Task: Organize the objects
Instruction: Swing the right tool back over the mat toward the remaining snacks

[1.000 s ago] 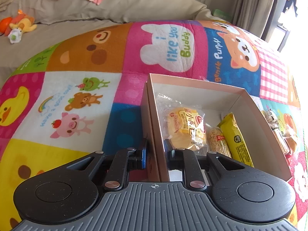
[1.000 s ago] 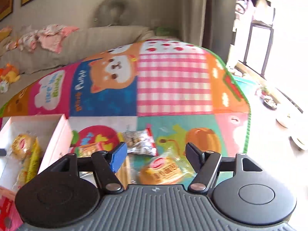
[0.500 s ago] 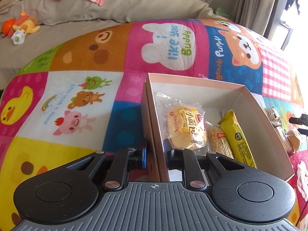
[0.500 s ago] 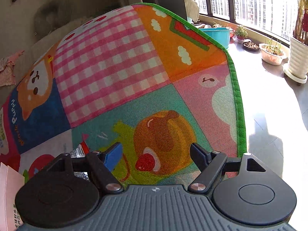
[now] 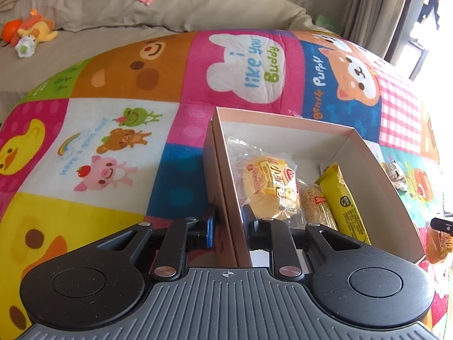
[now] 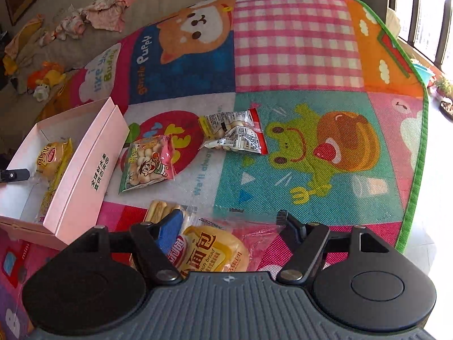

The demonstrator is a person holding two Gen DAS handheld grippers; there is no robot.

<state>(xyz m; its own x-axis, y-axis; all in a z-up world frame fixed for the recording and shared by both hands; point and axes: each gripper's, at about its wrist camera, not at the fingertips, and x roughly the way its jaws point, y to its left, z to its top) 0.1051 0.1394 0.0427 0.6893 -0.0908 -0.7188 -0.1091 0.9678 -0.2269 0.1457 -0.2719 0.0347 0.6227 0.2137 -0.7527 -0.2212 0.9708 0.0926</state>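
Note:
My left gripper (image 5: 228, 221) is shut on the left wall of the pink cardboard box (image 5: 223, 187), one finger outside and one inside. In the box lie a wrapped bread bun (image 5: 271, 184), a grain bar (image 5: 318, 206) and a yellow bar (image 5: 342, 201). My right gripper (image 6: 229, 225) is open and empty, its fingers either side of a wrapped bread bun (image 6: 215, 250) on the mat, just above it. The box (image 6: 85, 170) stands to its left.
On the play mat (image 6: 297, 42) lie a pink snack bag (image 6: 150, 161), a clear-and-red candy bag (image 6: 235, 133) and a breadstick pack (image 6: 158, 212). The mat's green edge (image 6: 416, 170) meets tiled floor at the right. A sofa with toys and clothes (image 5: 85, 5) lies behind.
My right gripper has swung back left and down, from facing the mat's window edge to hovering over the bread bun. The left gripper holds the box wall unchanged.

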